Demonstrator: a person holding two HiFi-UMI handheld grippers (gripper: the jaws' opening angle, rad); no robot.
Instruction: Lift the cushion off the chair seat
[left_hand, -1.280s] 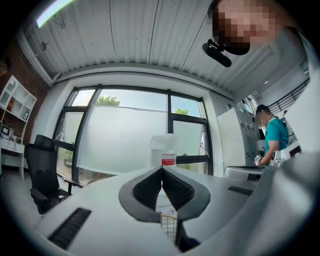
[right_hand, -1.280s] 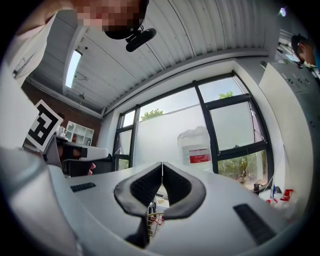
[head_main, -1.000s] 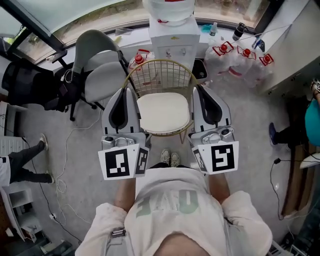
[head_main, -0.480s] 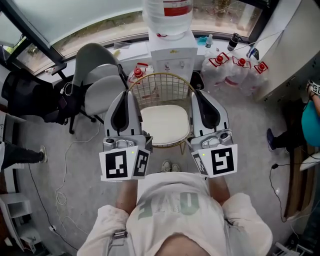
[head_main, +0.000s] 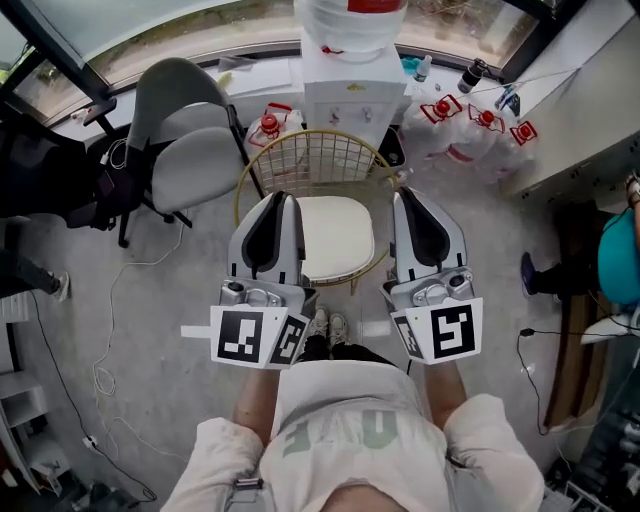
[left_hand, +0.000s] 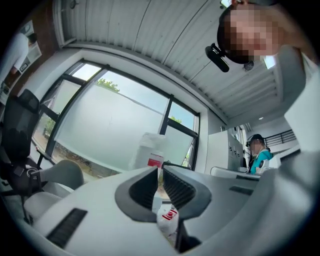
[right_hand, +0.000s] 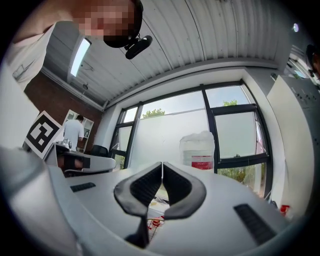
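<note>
A cream cushion (head_main: 338, 236) lies on the seat of a gold wire chair (head_main: 314, 160) in the middle of the head view. My left gripper (head_main: 286, 198) hangs over the cushion's left edge, my right gripper (head_main: 401, 195) just off the chair's right rim. Both sit above the seat and apart from it. The left gripper (left_hand: 160, 170) is shut but for a hairline gap that has just opened, with nothing between its pads. Pads of the right gripper (right_hand: 162, 167) meet, also holding nothing. Neither gripper view shows the cushion.
A water dispenser (head_main: 350, 70) stands right behind the chair, with sealed water jugs (head_main: 470, 125) on the floor to its right. A grey office chair (head_main: 190, 150) is at the left. My shoes (head_main: 330, 325) are in front of the seat. Cables trail on the floor at left.
Both grippers have slid down the picture, toward me. The left one also moved right, from beside the chair to over the cushion's left edge, and rolled a little.
</note>
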